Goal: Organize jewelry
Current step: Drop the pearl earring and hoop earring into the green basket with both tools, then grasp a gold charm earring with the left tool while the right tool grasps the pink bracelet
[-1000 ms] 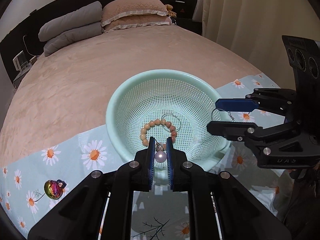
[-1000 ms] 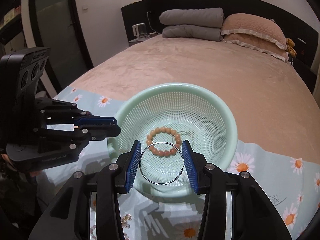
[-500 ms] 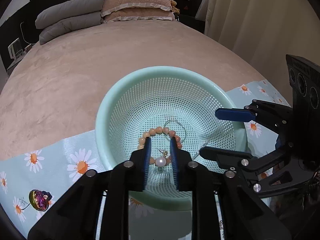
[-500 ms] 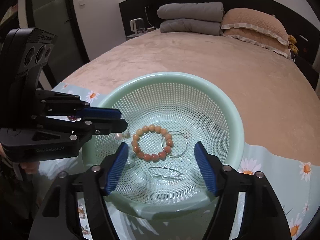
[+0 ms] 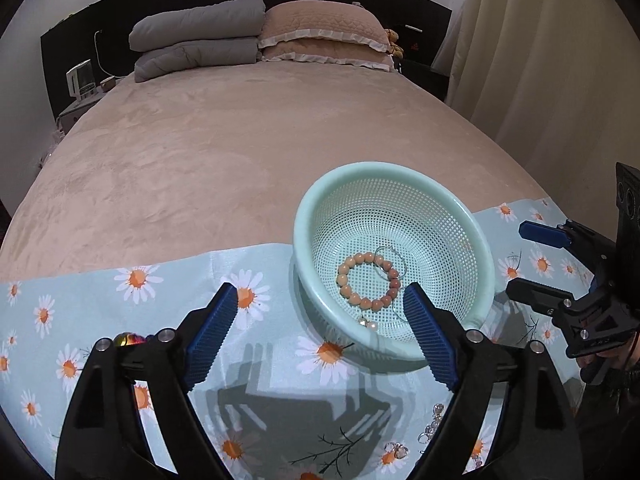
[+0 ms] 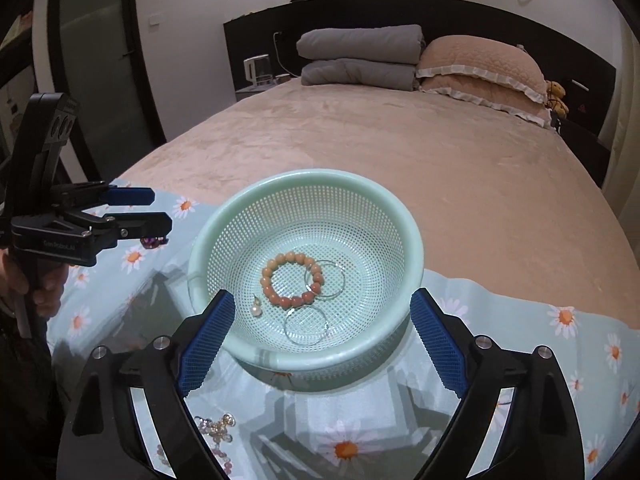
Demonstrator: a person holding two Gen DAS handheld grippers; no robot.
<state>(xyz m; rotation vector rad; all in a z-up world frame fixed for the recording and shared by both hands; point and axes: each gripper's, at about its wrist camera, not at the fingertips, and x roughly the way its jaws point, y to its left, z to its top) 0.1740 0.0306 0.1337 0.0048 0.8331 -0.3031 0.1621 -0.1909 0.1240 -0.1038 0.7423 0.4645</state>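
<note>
On the daisy-print cloth [image 6: 520,320] spread over the foot of the bed sits a pale green mesh basket [image 6: 404,216], serving as the one place where loose pieces are gathered so they do not sink into the soft bedding. Inside it lie a bracelet of orange beads [image 6: 291,280], two thin wire hoops, one [image 6: 325,279] overlapping the bracelet's edge and the other [image 6: 306,325] nearer the front wall, and a small pearl earring [image 6: 255,310] beside the bracelet. The left gripper [image 5: 320,336] hangs above the cloth just outside the basket's near rim with its jaws spread wide and nothing between them. The right gripper [image 6: 322,344] is likewise spread wide and empty, hovering over the basket's near rim. Both being empty and open suggests each is free for another pickup. Work remains: a shiny multicoloured trinket [image 5: 125,339] rests on the cloth by the left gripper's finger, and a tangle of pale beaded pieces [image 6: 216,426] lies on the cloth beneath the right gripper, each near the tool best placed to fetch it.
</note>
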